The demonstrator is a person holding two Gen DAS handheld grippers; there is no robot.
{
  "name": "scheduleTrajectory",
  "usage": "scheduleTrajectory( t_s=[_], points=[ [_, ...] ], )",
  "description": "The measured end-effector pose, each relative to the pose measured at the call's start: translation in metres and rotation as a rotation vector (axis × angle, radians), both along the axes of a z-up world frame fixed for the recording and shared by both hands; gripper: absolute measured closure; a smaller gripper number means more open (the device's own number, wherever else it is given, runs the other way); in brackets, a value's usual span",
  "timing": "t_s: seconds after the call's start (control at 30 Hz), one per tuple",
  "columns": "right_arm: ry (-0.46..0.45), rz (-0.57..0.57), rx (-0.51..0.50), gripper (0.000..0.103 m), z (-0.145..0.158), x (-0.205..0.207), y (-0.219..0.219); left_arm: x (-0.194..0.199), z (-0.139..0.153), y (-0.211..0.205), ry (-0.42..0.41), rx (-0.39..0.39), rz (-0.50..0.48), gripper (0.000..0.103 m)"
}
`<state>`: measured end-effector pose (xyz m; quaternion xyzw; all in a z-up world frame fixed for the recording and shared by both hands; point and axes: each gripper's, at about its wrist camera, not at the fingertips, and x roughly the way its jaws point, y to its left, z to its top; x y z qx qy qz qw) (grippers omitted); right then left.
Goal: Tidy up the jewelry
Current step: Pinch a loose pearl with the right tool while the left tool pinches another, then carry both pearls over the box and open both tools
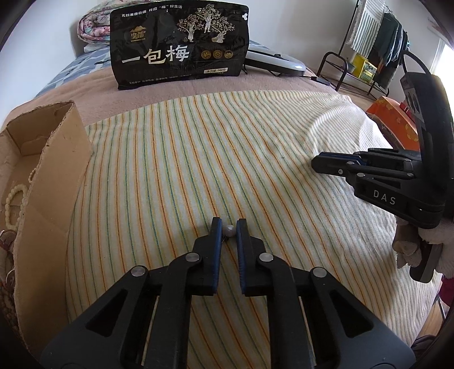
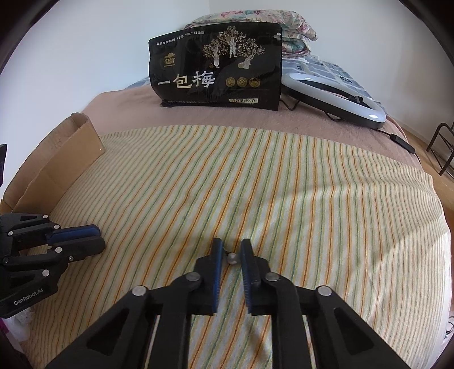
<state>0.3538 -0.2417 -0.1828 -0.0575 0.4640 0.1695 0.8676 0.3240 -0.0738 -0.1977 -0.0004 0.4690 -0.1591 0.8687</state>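
Observation:
In the left wrist view my left gripper (image 1: 228, 224) is low over the striped cloth (image 1: 215, 159), its jaws a small way apart around a small pearl earring (image 1: 229, 230) that lies between the tips. In the right wrist view my right gripper (image 2: 232, 244) stands the same way around another small pearl earring (image 2: 232, 258). I cannot tell whether either pad touches its pearl. A cardboard box (image 1: 48, 176) at the left holds a white bead bracelet (image 1: 14, 198) and other jewelry. The right gripper also shows in the left wrist view (image 1: 323, 164), and the left gripper in the right wrist view (image 2: 96, 237).
A black snack bag (image 1: 181, 45) stands at the back of the bed, with a white ring-shaped device (image 2: 334, 93) and its cable beside it. Folded quilts (image 2: 255, 20) lie behind. An orange box (image 1: 394, 122) and a metal rack (image 1: 354, 68) stand at the right.

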Motion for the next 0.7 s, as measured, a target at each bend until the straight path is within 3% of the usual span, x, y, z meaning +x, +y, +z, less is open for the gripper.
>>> scheduleTrajectory(
  t_s=[0.33, 0.7],
  points=[
    [-0.027, -0.027, 0.040, 0.097, 0.016, -0.008, -0.006, -0.008, 0.017, 0.006, -0.023, -0.016, 0.013, 0.095],
    [-0.101, -0.048, 0.083, 0.097, 0.065, -0.030, -0.010, -0.034, 0.067, 0.020, -0.102, -0.053, 0.028, 0.095]
  ],
)
